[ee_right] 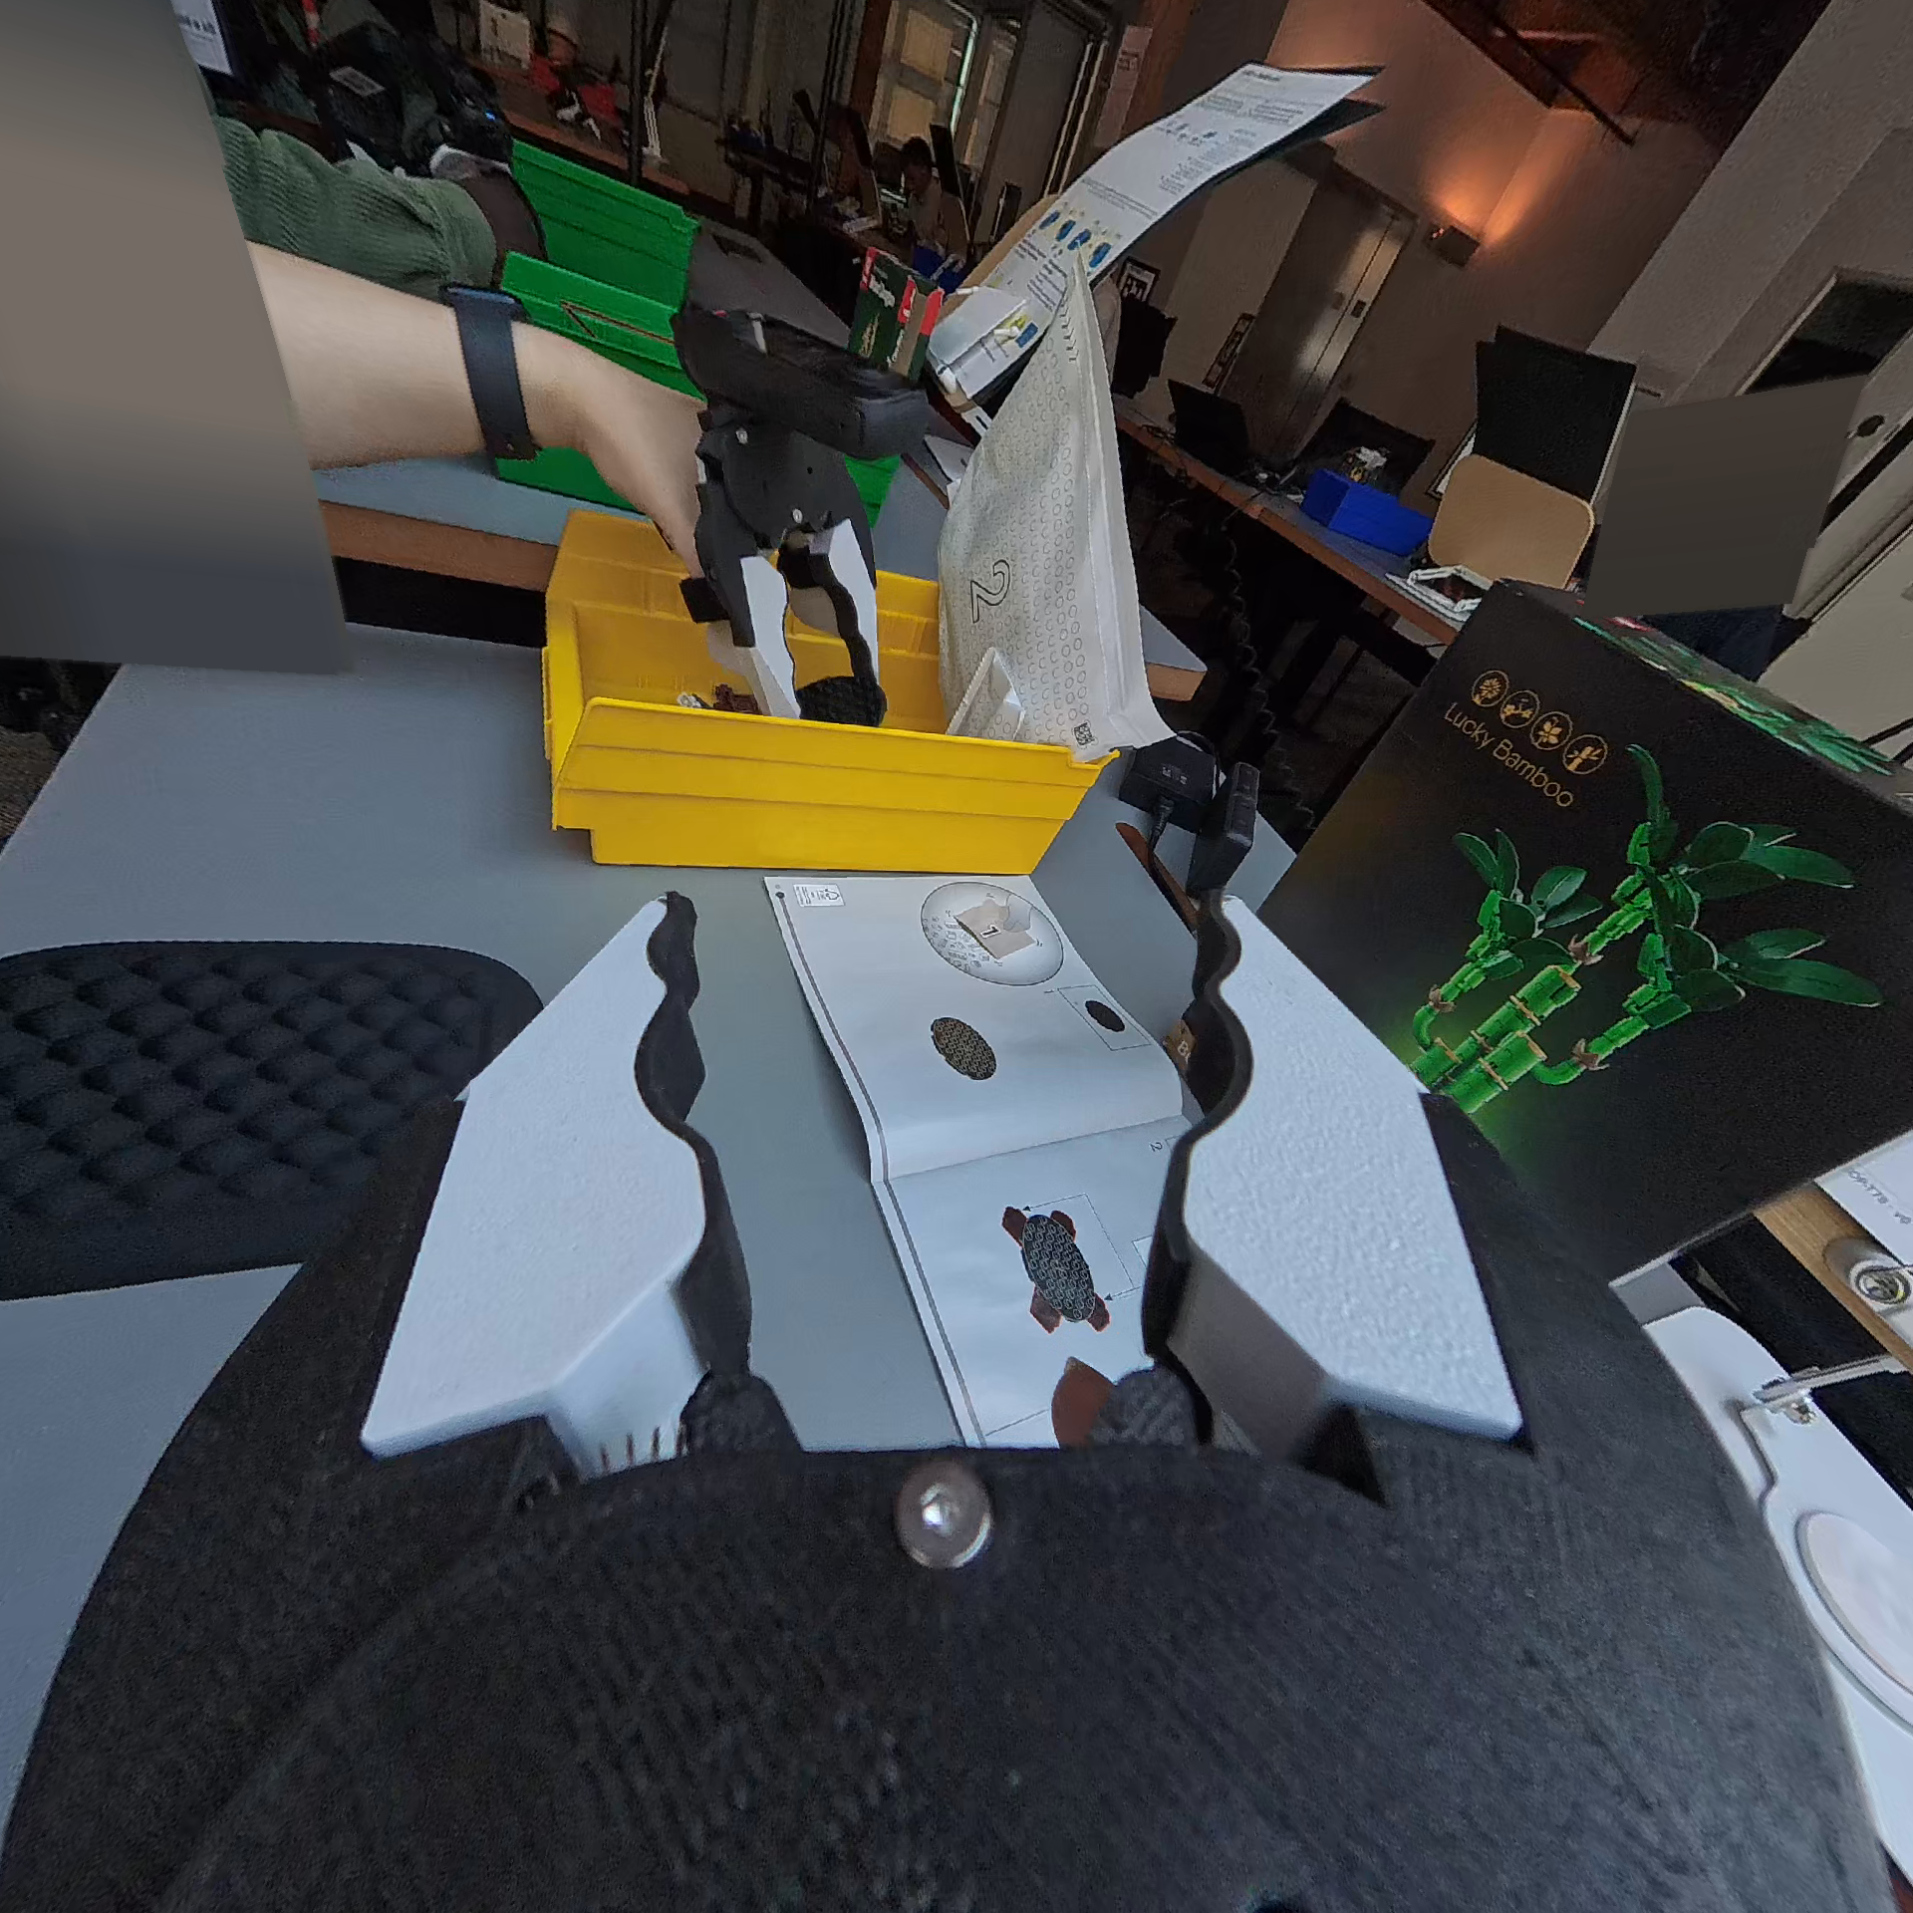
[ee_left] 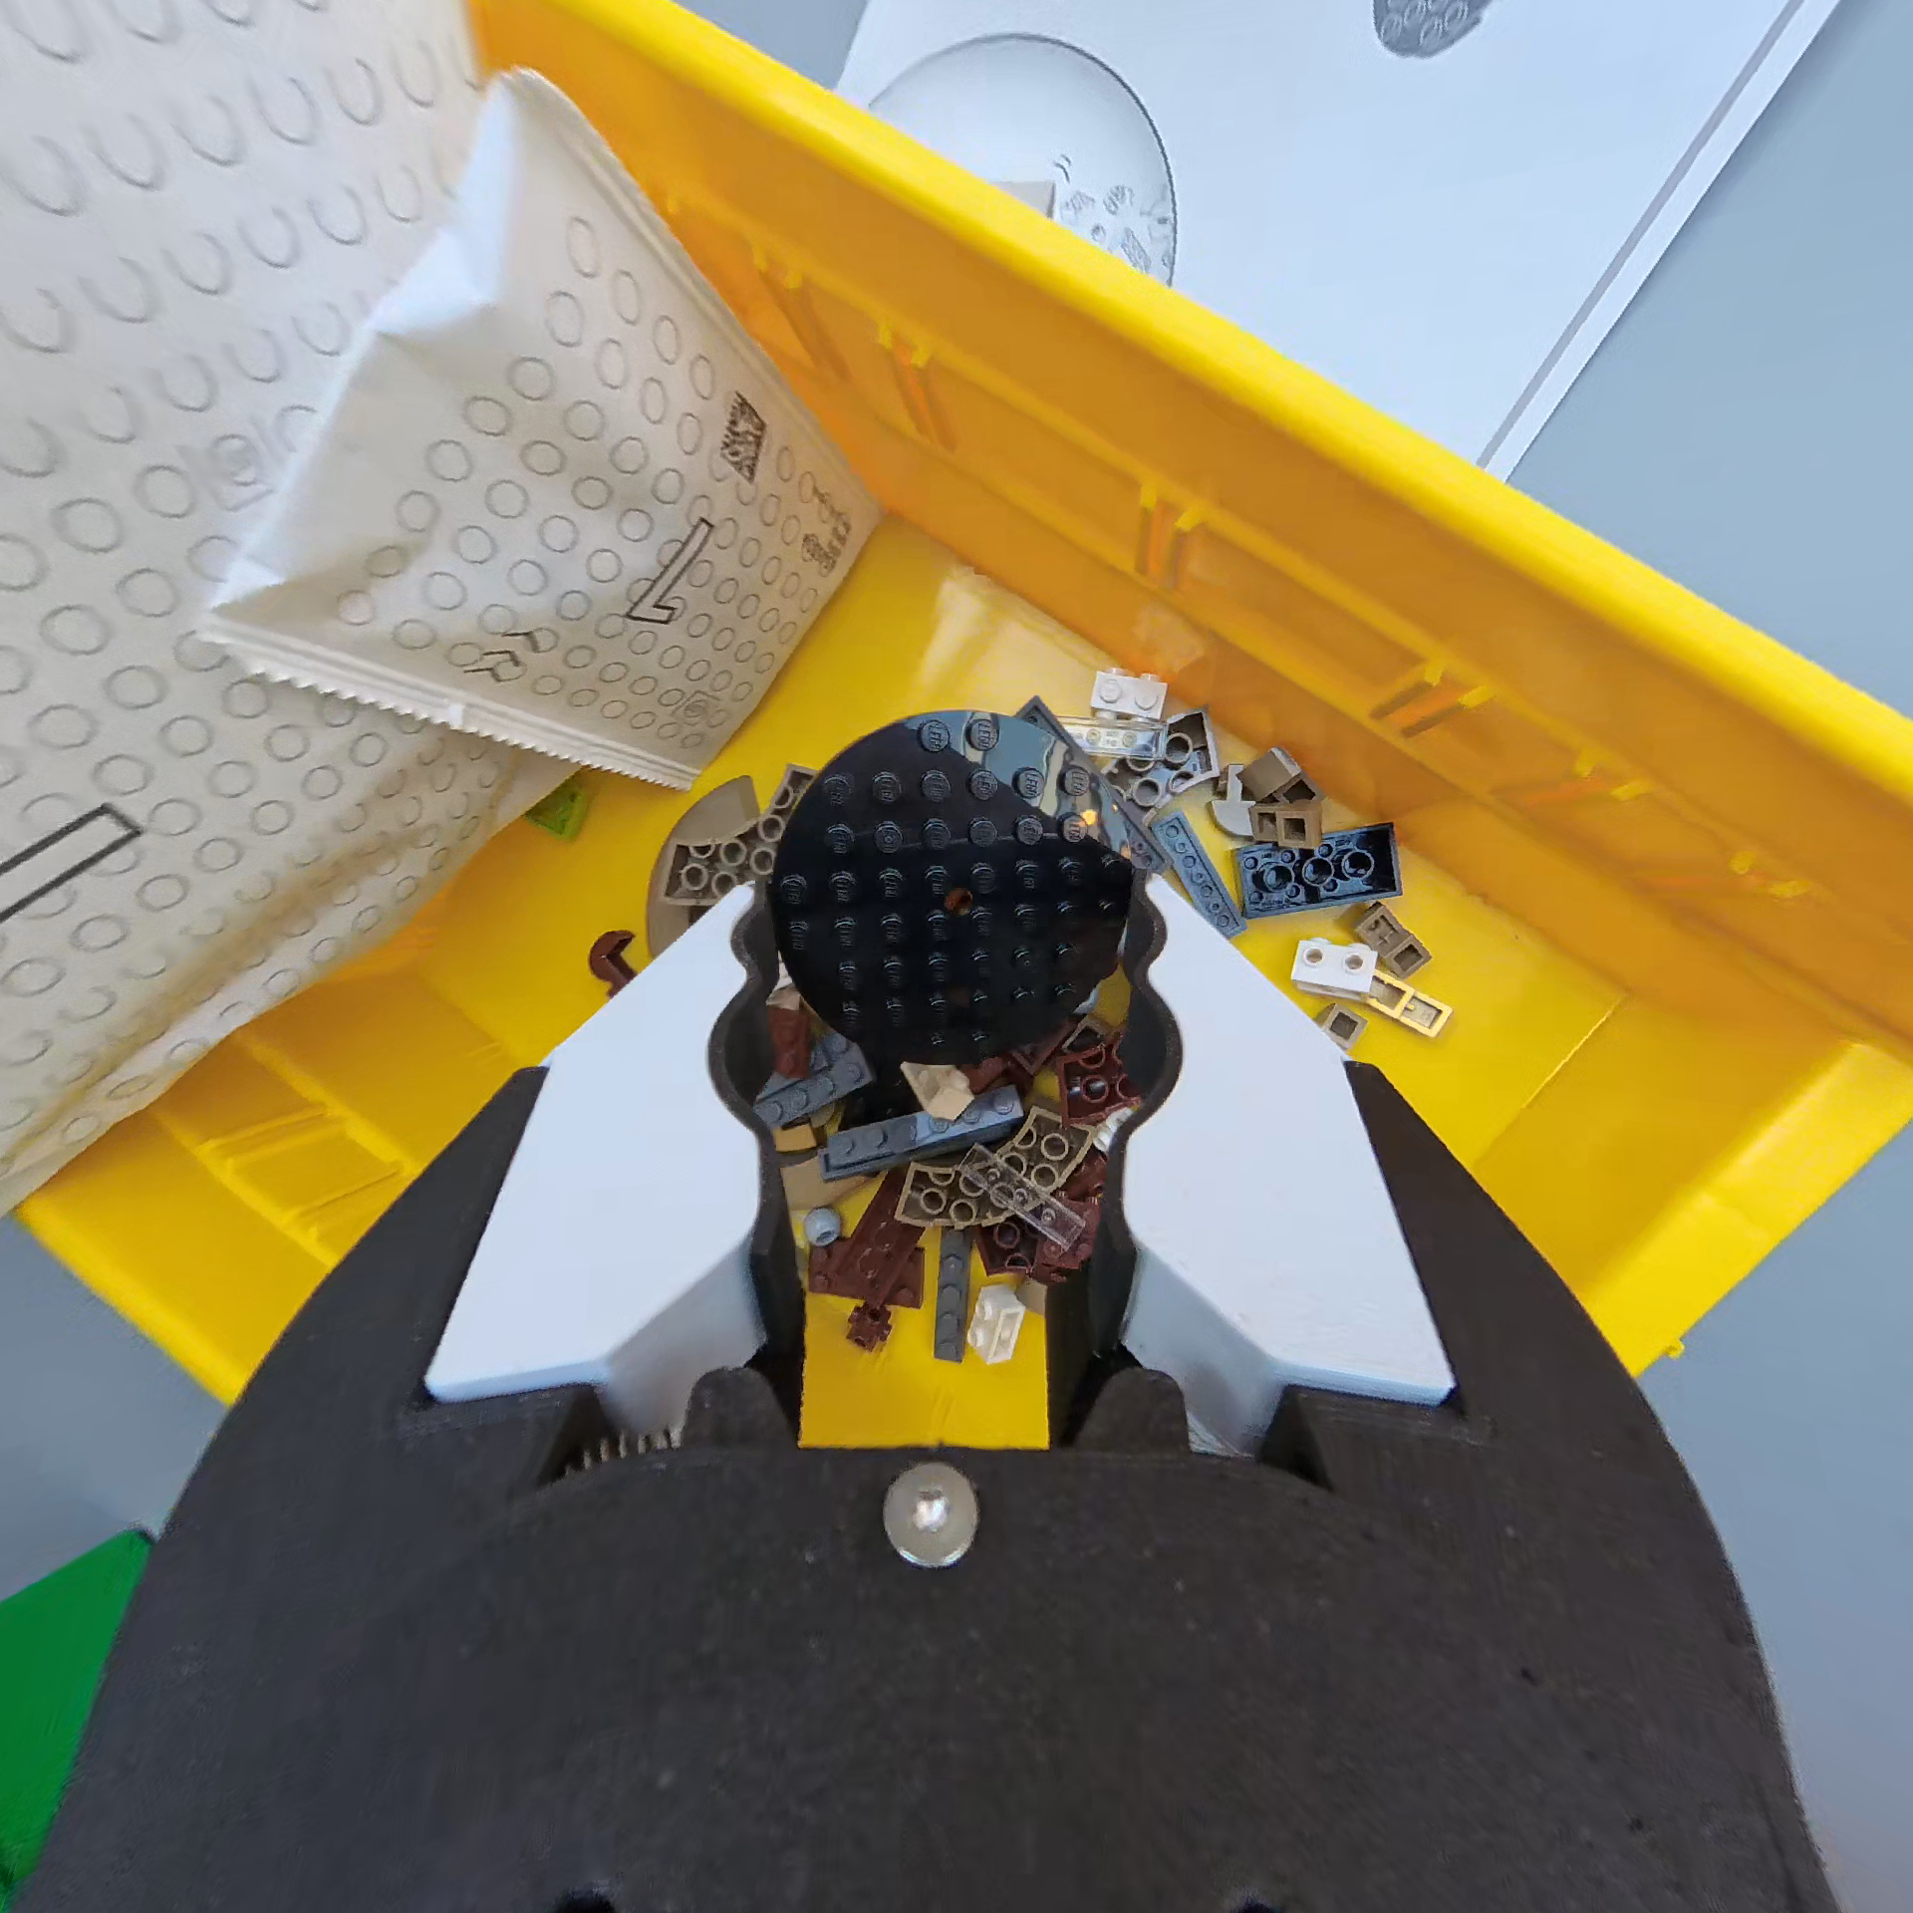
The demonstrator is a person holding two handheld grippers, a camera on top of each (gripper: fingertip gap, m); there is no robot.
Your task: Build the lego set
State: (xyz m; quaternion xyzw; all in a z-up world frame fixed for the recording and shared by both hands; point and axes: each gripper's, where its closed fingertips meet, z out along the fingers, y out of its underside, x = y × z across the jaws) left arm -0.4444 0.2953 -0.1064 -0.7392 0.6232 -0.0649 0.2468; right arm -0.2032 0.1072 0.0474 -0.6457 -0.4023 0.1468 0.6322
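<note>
The left gripper (ee_left: pixel 947 932) is clamped on the round black plate (ee_left: pixel 937 890), its fingertips pinching the rim on both sides so the studded face tilts up clear of the loose bricks (ee_left: pixel 963 1170) heaped beneath it. That edge grip looks chosen to lift the plate — likely the model's base — out without dragging small parts along. All of this sits inside the yellow bin (ee_left: pixel 1242 435), where white numbered paper bags (ee_left: pixel 538 497) lean against the far wall, keeping unopened parts apart from the poured-out pile.

The right gripper (ee_right: pixel 937 1020) hangs released, jaws spread wide with nothing between them, over the open instruction booklet (ee_right: pixel 994 1087) on the grey worktop (ee_right: pixel 311 807) — apparently waiting to receive or steady the plate. The set's box (ee_right: pixel 1615 932) stands just to its right.
</note>
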